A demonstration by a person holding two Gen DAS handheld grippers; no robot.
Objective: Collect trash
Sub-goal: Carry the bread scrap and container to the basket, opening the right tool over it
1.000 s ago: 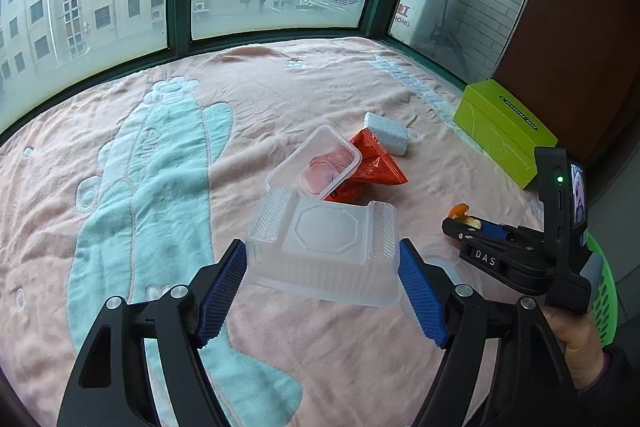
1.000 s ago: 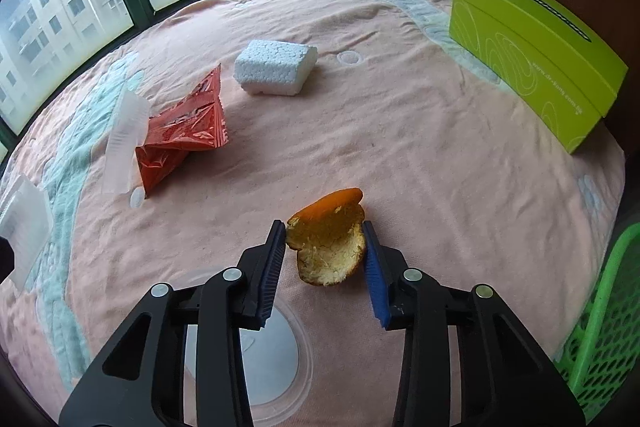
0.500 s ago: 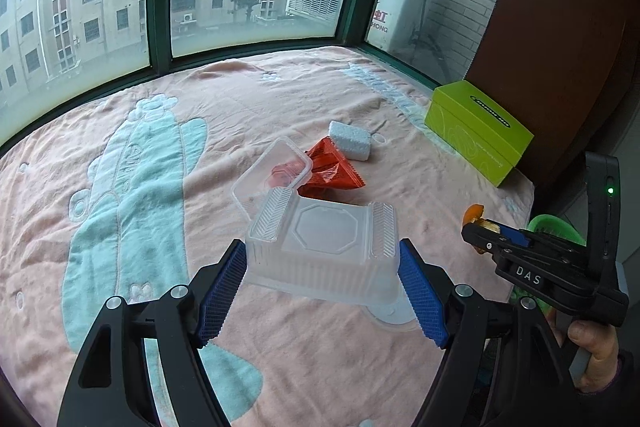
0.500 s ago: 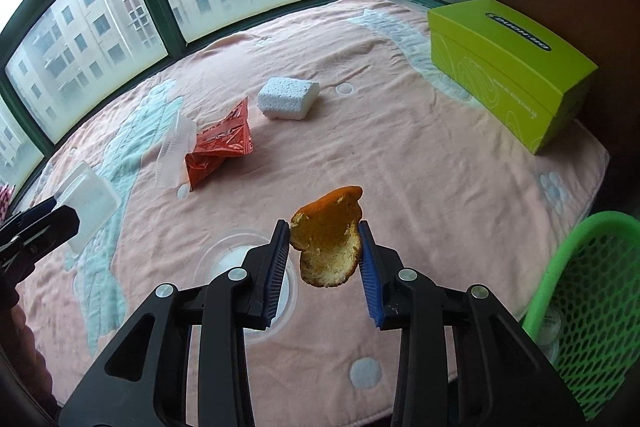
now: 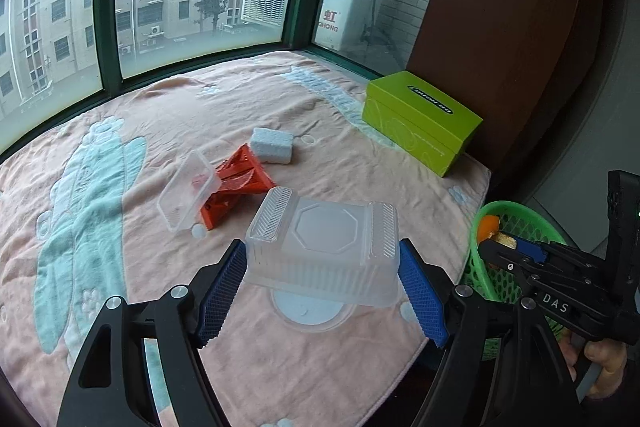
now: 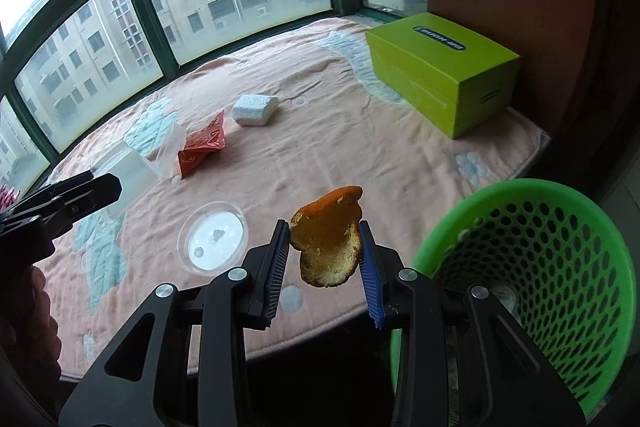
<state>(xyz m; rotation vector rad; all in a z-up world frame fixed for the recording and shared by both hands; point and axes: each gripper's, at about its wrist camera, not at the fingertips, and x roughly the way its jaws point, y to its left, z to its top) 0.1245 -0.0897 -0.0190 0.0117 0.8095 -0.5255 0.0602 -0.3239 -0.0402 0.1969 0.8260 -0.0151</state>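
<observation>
- Both hands are loaded, so this is the carry-to-the-bin step: the green basket (image 6: 532, 267) stands off the near right corner of the bed (image 5: 340, 367), below its edge.
- The right tool (image 6: 324, 255) is clenched on a piece of orange peel (image 6: 326, 239), held in the air over the bed's near edge, just beside the basket's rim.
- The peel looks curled and dry, orange skin on top, pale pith facing the camera, gripped across its sides.
- The left tool (image 5: 320, 283) grasps a clear plastic tub (image 5: 324, 251) upside down, pads pressed on its two short ends, above the near part of the bed.
- Next move, as I judge it: swing the peel over the basket's mouth and let go, then bring the tub across; it is wide, so it needs centring over the rim.
- Waiting near the middle of the bed: a second clear tub (image 5: 186, 195) leaning on a red wrapper (image 5: 236, 187), a white block (image 5: 272, 145), and a round clear lid (image 6: 213, 237) near the front edge.
- Something small may lie in the basket bottom; the mesh blurs it.
</observation>
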